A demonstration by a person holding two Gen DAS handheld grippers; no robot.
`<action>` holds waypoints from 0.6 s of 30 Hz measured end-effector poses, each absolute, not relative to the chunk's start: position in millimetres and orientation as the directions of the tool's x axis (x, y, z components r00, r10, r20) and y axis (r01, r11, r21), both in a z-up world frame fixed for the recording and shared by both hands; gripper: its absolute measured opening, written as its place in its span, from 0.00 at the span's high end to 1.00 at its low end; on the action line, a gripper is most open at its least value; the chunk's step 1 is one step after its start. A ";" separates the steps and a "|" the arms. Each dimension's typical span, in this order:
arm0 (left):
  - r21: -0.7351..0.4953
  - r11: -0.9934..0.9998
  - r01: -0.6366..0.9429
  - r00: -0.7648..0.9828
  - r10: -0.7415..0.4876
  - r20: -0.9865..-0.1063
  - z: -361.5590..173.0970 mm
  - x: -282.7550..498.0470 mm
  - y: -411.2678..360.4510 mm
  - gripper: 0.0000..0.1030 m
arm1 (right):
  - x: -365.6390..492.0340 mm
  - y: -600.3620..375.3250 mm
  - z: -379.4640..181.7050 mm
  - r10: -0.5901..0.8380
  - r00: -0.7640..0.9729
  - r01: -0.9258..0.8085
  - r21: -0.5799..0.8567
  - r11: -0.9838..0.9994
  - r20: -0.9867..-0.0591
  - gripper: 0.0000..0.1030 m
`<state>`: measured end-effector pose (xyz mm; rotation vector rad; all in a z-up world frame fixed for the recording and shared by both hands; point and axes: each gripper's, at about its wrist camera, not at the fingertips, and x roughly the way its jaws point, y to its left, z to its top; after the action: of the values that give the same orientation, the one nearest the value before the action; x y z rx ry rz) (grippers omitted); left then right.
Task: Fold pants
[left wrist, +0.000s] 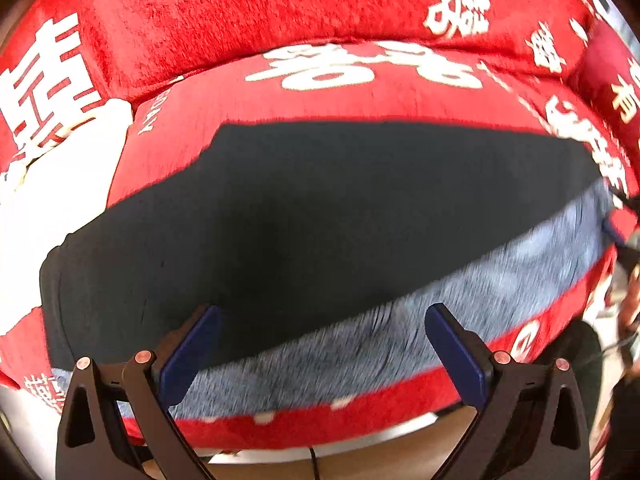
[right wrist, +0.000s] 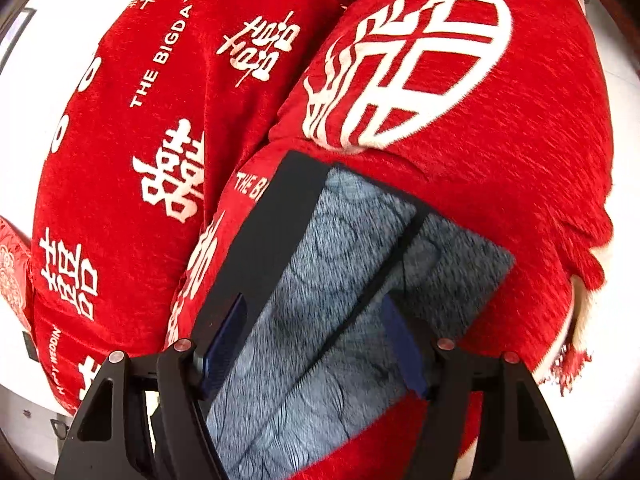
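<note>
The pants lie flat on a red seat cushion [left wrist: 400, 96]. In the left wrist view their dark navy outer side [left wrist: 320, 208] fills the middle, with a strip of grey fleecy lining [left wrist: 460, 292] along the near edge. My left gripper [left wrist: 324, 308] hangs open above that near edge, with nothing between its blue pads. In the right wrist view the folded pants show mostly grey lining [right wrist: 320, 248], edged by a dark band [right wrist: 272, 232] on the left. My right gripper [right wrist: 314, 298] stands open over the lining, one finger on each side of a dark seam, gripping nothing.
Red plush cushions with white characters surround the pants: a back cushion [left wrist: 240, 20], a lettered cushion [right wrist: 120, 160] and one with a big white emblem [right wrist: 440, 80]. The cushion's front edge [left wrist: 320, 424] drops off near my left fingers. A pale surface [right wrist: 24, 120] lies beyond.
</note>
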<state>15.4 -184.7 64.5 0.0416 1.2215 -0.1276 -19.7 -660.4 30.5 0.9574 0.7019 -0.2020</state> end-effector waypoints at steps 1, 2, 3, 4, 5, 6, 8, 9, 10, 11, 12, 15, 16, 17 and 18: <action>-0.036 0.994 0.107 0.347 -0.072 -0.935 67.3 22.8 -189.5 0.01 | -14.1 -663.9 32.1 0.125 0.771 0.450 0.673 0.587 -0.624 0.29; -0.035 0.994 0.102 0.353 -0.069 -0.933 67.5 28.6 -192.1 0.01 | -9.9 -666.8 32.2 0.120 0.770 0.453 0.670 0.589 -0.626 0.29; -0.034 0.995 0.098 0.352 -0.067 -0.934 67.0 35.2 -196.9 0.01 | -5.4 -669.9 31.6 0.118 0.769 0.456 0.668 0.589 -0.629 0.30; -0.038 0.995 0.097 0.346 -0.069 -0.936 64.3 41.1 -199.2 0.01 | 0.4 -673.3 30.9 0.116 0.767 0.457 0.664 0.592 -0.631 0.33; -0.044 0.994 0.098 0.339 -0.075 -0.938 61.7 46.0 -203.4 0.01 | 4.1 -675.8 30.6 0.120 0.764 0.453 0.659 0.601 -0.634 0.47; -0.051 0.994 0.100 0.330 -0.082 -0.941 58.2 50.5 -206.3 0.01 | 8.7 -677.1 30.2 0.127 0.754 0.450 0.648 0.615 -0.644 0.73; -0.014 0.994 0.110 0.291 -0.045 -0.956 44.0 52.2 -217.6 0.01 | 14.9 -677.2 30.8 0.145 0.724 0.453 0.624 0.636 -0.674 0.91; 0.012 0.993 0.121 0.269 -0.021 -0.963 36.4 51.1 -222.0 0.01 | 14.5 -675.3 33.8 0.132 0.718 0.458 0.607 0.649 -0.683 0.92; 0.030 0.989 0.143 0.242 -0.006 -0.970 26.1 46.8 -226.0 0.00 | 13.1 -671.7 39.7 0.114 0.715 0.456 0.583 0.672 -0.690 0.92; 0.031 0.988 0.149 0.244 -0.006 -0.970 22.2 41.5 -226.4 0.00 | 10.5 -667.3 46.8 0.090 0.713 0.452 0.554 0.700 -0.696 0.93; 0.028 0.989 0.147 0.270 -0.013 -0.963 23.7 36.6 -224.2 0.00 | 7.3 -661.8 54.9 0.063 0.713 0.450 0.524 0.723 -0.699 0.93; 0.006 0.986 0.170 0.259 -0.038 -0.965 25.3 25.2 -218.3 0.00 | -7.3 -651.0 81.2 0.021 0.735 0.431 0.490 0.757 -0.678 0.93; -0.001 0.984 0.175 0.244 -0.044 -0.969 24.6 21.3 -215.4 0.00 | -12.8 -648.8 90.0 0.015 0.747 0.421 0.490 0.763 -0.664 0.93; 0.001 0.983 0.182 0.233 -0.042 -0.972 23.9 18.0 -213.3 0.00 | -16.3 -647.4 95.8 0.011 0.756 0.415 0.492 0.765 -0.655 0.93; 0.009 0.981 0.192 0.226 -0.035 -0.973 23.3 13.1 -212.3 0.00 | -20.9 -646.0 102.4 0.007 0.763 0.413 0.495 0.765 -0.646 0.93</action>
<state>13.1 -212.3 23.3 0.1375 1.3346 -0.1575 -20.9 -646.0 102.4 0.6732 0.6757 -0.2398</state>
